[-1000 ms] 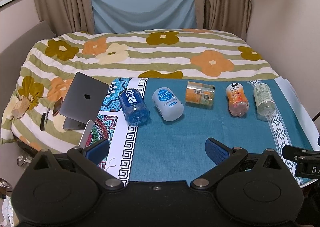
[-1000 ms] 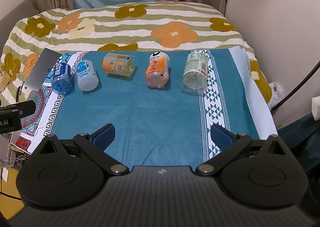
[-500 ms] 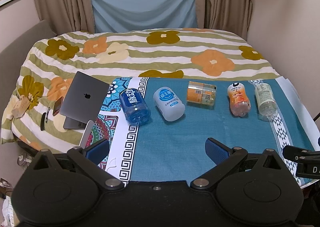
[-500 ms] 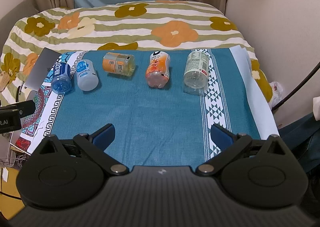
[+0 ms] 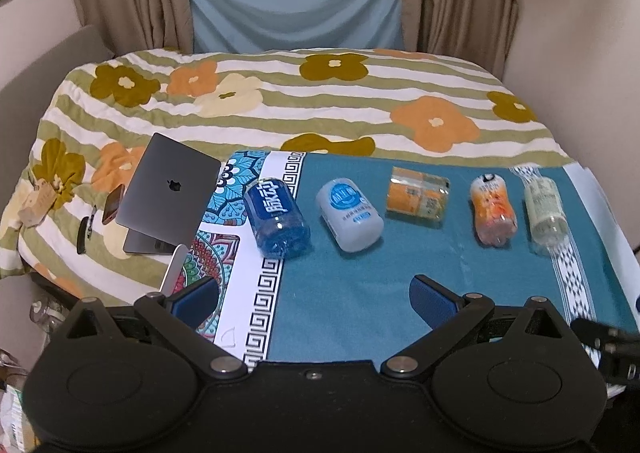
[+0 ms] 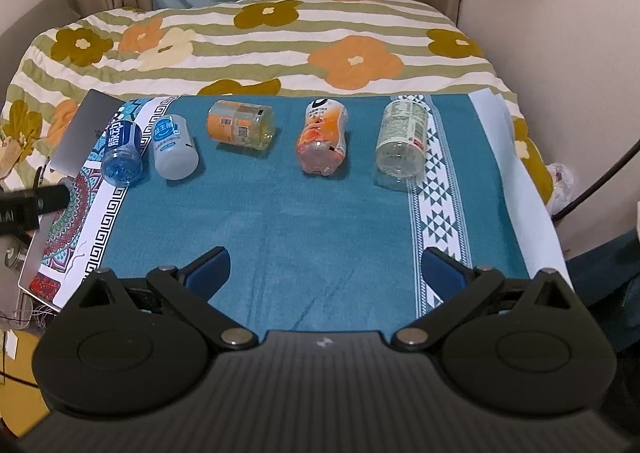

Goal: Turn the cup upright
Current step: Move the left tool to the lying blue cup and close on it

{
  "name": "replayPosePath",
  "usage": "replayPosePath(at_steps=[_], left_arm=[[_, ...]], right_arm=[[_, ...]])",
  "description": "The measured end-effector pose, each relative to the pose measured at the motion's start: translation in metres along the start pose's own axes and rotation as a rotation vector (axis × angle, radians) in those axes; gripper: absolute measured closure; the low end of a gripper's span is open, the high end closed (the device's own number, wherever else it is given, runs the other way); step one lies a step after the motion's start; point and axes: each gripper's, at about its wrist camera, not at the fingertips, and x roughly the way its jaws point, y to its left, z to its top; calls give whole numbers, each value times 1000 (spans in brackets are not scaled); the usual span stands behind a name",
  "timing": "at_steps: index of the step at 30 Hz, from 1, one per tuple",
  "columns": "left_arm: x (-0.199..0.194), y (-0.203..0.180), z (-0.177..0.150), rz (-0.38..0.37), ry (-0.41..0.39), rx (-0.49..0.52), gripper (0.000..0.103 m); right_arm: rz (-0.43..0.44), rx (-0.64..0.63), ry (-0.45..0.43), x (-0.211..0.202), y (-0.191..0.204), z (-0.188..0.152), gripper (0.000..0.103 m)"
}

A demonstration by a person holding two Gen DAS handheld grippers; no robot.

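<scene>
Several bottle-like cups lie on their sides in a row on the teal cloth (image 5: pixel 360 293): a blue one (image 5: pixel 277 218) (image 6: pixel 121 155), a white one with a blue label (image 5: pixel 349 214) (image 6: pixel 174 146), an orange-labelled one (image 5: pixel 418 197) (image 6: pixel 241 126), an orange-pink one (image 5: pixel 493 211) (image 6: pixel 322 137) and a clear pale-green one (image 5: pixel 546 211) (image 6: pixel 400 143). My left gripper (image 5: pixel 314 299) is open and empty, well short of the row. My right gripper (image 6: pixel 326 269) is open and empty, also near the cloth's front.
A closed grey laptop (image 5: pixel 168 193) lies left of the cloth on a flowered bedspread (image 5: pixel 320 109), with a phone (image 5: pixel 112 205) beside it. A wall stands at the right (image 6: pixel 560 33), curtains at the back. A patterned cloth (image 6: pixel 76 221) borders the teal one.
Both views have shifted slightly forward and down toward the row. The cups have not moved and both grippers stay open.
</scene>
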Motion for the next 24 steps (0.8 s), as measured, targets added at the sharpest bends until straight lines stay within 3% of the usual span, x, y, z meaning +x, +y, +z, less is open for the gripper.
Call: replayPosePath(at_steps=[11,24], left_arm=[[71,29,54,47,78,-63,1],[165,48,86,62,191,-123,7]], right_arm=[[34,-41,57,51,9,29,0],[119,-106,92,125,43,57,0]])
